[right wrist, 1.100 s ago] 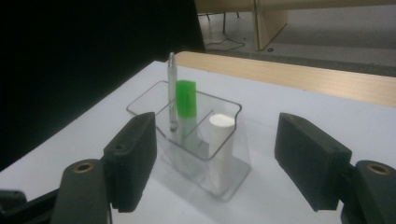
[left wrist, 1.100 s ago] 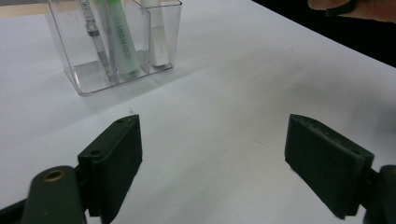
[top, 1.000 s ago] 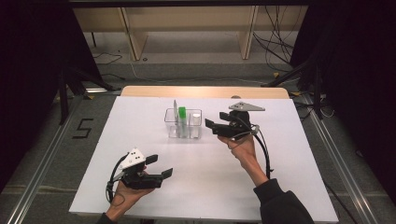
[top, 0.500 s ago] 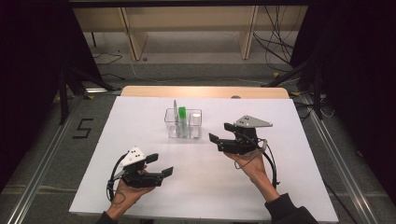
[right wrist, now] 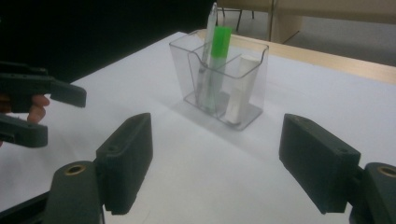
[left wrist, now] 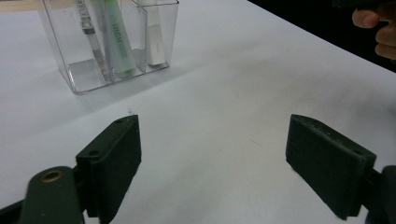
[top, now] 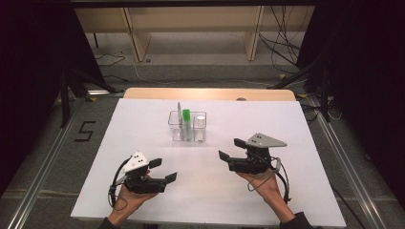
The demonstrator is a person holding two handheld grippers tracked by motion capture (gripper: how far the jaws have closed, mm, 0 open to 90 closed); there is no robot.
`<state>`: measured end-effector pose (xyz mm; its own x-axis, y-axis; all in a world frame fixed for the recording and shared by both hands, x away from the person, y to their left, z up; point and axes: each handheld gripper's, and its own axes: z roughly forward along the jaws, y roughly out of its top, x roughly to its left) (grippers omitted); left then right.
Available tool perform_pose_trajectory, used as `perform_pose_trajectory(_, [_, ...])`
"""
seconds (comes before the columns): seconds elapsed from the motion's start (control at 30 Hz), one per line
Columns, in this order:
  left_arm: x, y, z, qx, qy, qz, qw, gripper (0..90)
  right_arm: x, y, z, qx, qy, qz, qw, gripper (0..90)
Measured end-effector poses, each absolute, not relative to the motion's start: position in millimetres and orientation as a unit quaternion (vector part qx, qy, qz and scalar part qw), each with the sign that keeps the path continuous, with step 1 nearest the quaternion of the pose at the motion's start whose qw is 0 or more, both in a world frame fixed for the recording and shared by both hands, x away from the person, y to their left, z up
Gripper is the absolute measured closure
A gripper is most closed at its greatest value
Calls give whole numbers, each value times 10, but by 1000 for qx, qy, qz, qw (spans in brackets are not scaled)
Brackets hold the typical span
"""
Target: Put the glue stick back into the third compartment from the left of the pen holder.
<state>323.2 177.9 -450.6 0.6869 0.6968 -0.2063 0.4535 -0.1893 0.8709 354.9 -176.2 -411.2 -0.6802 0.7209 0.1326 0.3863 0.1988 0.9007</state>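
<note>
On the white table (top: 286, 191) a clear organiser (top: 187, 126) stands at the middle, toward the far edge. It holds three things upright: a grey pen (top: 179, 114) and a green highlighter (top: 186, 120) in the left compartment, and a white stick (top: 201, 123) in the right one. Each has its long axis close to vertical; the highlighter's green cap points up, and the pen leans slightly, its tip rising above the rim.

Both tools are empty and sit well apart from the organiser, on the near half of the table. The left gripper (top: 162, 169) has its jaws spread wide and aims toward the middle of the table. The right gripper (top: 231, 150) is spread wide too and faces left, toward the organiser.

Judging by how they lie, the items look stowed, and the step in hand seems to be resting or readying for another reach. Any new reach should come from above, with the jaws straddling one upright shaft near its top, clear of the thin plastic walls, so the light organiser does not tip or slide
</note>
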Motion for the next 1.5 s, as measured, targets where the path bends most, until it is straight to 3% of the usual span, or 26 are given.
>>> perform_pose_trajectory(1.5, [3122, 1843, -4495, 766, 355, 110, 525, 164, 2844, -2384, -4504, 392, 740, 519, 173, 231])
